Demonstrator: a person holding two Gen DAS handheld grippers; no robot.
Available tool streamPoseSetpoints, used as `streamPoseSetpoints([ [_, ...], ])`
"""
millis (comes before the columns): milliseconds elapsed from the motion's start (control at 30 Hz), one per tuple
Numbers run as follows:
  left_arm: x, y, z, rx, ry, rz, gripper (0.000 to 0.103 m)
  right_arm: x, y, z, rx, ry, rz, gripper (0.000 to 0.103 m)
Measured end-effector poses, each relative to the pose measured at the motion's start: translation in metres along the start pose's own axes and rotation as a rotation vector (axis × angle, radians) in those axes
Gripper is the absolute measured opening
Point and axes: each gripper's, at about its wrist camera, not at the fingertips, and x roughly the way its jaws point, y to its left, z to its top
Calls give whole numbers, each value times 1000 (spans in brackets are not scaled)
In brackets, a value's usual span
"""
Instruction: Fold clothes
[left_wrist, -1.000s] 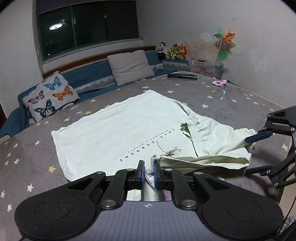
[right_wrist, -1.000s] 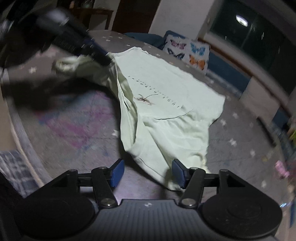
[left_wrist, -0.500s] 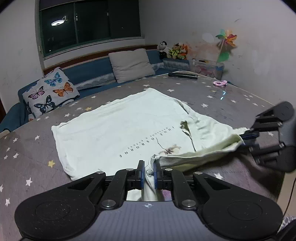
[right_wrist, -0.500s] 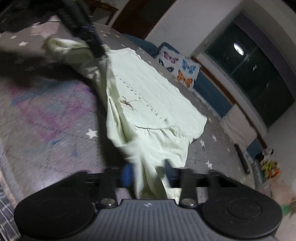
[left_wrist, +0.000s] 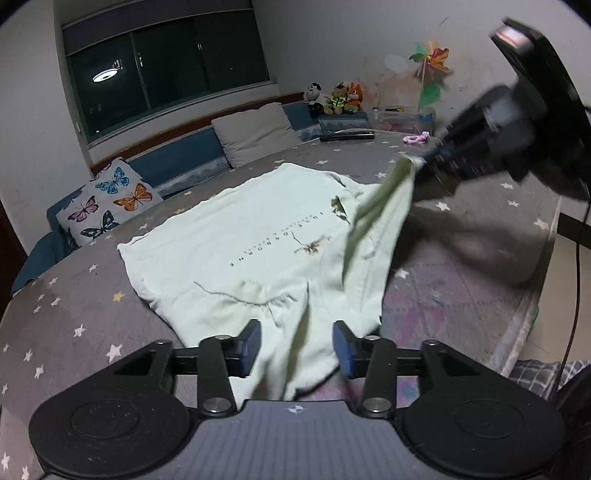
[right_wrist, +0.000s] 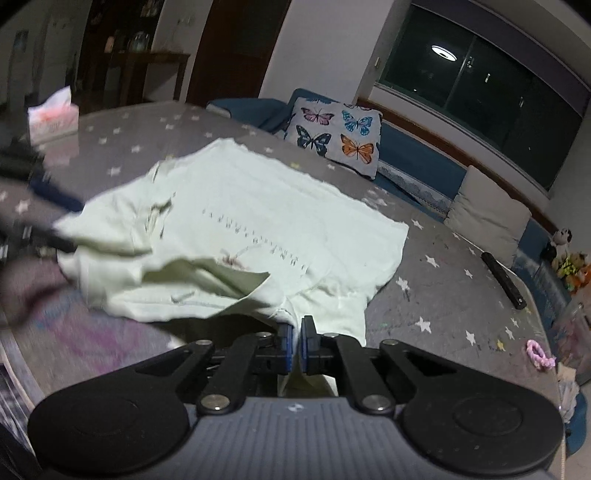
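- While the right gripper (right_wrist: 294, 345) has just been closing, its 2 blue pads (right_wrist: 283, 347) now stand almost together with a pinch of the pale green T-shirt (right_wrist: 266, 221) caught between them, at what looks like a sleeve or shoulder edge.
- The left gripper (left_wrist: 296, 349) has just been opening; its jaws stand about half apart, and a fold of the shirt lies loose between the pads (left_wrist: 251, 345) without being pressed, so I would say it holds nothing.
- The shirt lies mostly flat, print side up, on the grey star-patterned table cover (left_wrist: 74, 317); the edge nearest the 2 grippers is rumpled, and the right-hand part is drawn up off the surface toward the right gripper, as the left wrist view shows.
- To my eye the cloth is light, thin and quite limp: it sags and creases wherever it is lifted, so it should not slip from a firm pinch, but it will drag and bunch rather than keep a shape.
- A sensible hold would be at a seam or hem, such as a sleeve end or shoulder corner, with the 2 grips well apart so the edge stays taut.
- Both grippers tilt downward toward the table, the right one raised above the surface at the shirt's right side, the left one low over the near edge.
- The butterfly pillow (right_wrist: 334, 136) sits well apart, beyond the table.
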Motion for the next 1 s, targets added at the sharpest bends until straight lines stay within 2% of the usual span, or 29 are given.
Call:
streamPoseSetpoints([
  [233, 12, -21, -8, 114, 9, 18, 63, -6, -11, 22, 48, -39, 22, 4],
  [367, 23, -25, -8, 146, 21, 23, 65, -9, -17, 34, 83, -54, 42, 4],
  [533, 34, -27, -3, 149, 30, 83, 66, -12, -20, 43, 106, -68, 50, 4],
  [600, 37, -27, -1, 143, 33, 104, 61, -13, -21, 46, 114, -74, 53, 4],
  [667, 36, -26, -4, 147, 37, 113, 46, -13, -20, 48, 111, -81, 48, 4],
  [800, 26, -21, -15, 168, 47, 126, 32, -13, -19, 45, 95, -73, 34, 4],
  [867, 23, -18, -20, 181, 61, 140, 14, -13, -20, 42, 92, -65, 32, 4],
  [1000, 12, -9, -23, 188, 53, 146, 5, -9, -17, 34, 96, -44, 41, 4],
])
